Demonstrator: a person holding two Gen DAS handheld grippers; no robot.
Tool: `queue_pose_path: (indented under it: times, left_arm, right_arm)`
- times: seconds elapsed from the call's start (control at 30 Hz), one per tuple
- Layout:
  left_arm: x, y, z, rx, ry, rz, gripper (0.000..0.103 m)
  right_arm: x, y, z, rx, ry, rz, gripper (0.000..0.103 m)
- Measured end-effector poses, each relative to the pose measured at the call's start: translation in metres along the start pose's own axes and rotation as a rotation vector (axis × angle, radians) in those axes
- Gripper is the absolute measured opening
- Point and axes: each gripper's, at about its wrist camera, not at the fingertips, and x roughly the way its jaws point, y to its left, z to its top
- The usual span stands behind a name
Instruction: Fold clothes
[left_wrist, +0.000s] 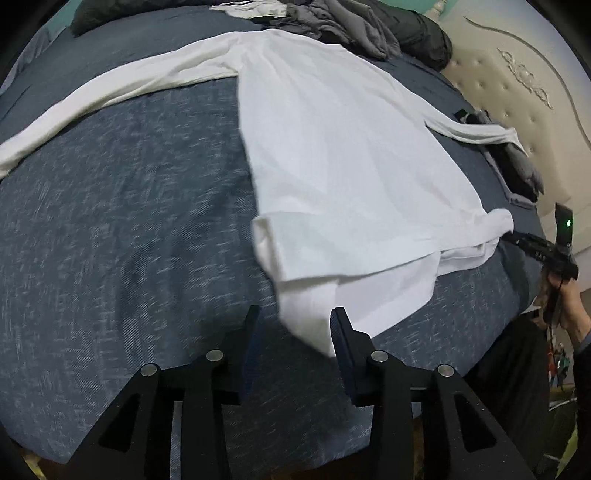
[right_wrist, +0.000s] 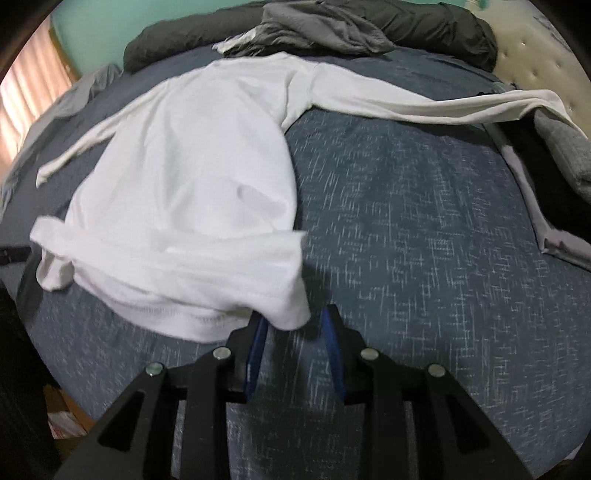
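White shirt (left_wrist: 332, 147) spread across blue bedspread (left_wrist: 129, 221), hem toward bottom of both frames, sleeves reaching out to left and right edges. Left gripper (left_wrist: 295, 325) spread, hem corner lying between the fingers, not pinched. Right gripper (right_wrist: 295, 325) spread too, other hem corner at its fingertips, loose. Gray clothes pile (right_wrist: 325, 26) along top edge. Bare bedspread at lower left in left view, at right in right view.

Both claws, left claw (left_wrist: 295, 317) and right claw (right_wrist: 293, 317), point steeply down, jaws parted.
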Motion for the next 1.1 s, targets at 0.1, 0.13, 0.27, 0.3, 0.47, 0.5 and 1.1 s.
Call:
queue_pose_path:
  times: [0.1, 0.13, 0.27, 0.3, 0.47, 0.5, 1.1]
  left_arm:
    - [0.006, -0.004, 0.008, 0.001, -0.010, 0.013, 0.041]
    - [0.008, -0.004, 0.010, -0.001, -0.013, 0.020, 0.041]
    - [0.010, 0.002, 0.013, 0.004, -0.013, 0.064, 0.041]
    - [0.009, 0.004, 0.012, 0.008, -0.015, 0.075, 0.041]
    - [0.002, 0.014, 0.008, 0.009, -0.031, 0.108, 0.041]
    - [0.000, 0.016, 0.008, 0.001, -0.036, 0.101, 0.041]
    - [0.012, 0.015, 0.022, -0.010, -0.062, 0.059, 0.012]
  right_arm:
    - [-0.004, -0.004, 0.006, 0.034, -0.038, 0.013, 0.031]
    - [-0.004, -0.004, 0.008, 0.042, -0.044, 0.014, 0.031]
    - [-0.003, -0.005, 0.015, 0.042, -0.044, 0.019, 0.030]
    - [-0.003, -0.004, 0.016, 0.044, -0.044, 0.021, 0.030]
    - [0.001, -0.008, 0.017, 0.079, -0.047, 0.036, 0.030]
    - [0.002, -0.010, 0.018, 0.094, -0.047, 0.048, 0.030]
    - [0.009, 0.001, 0.022, 0.101, -0.026, 0.100, 0.020]
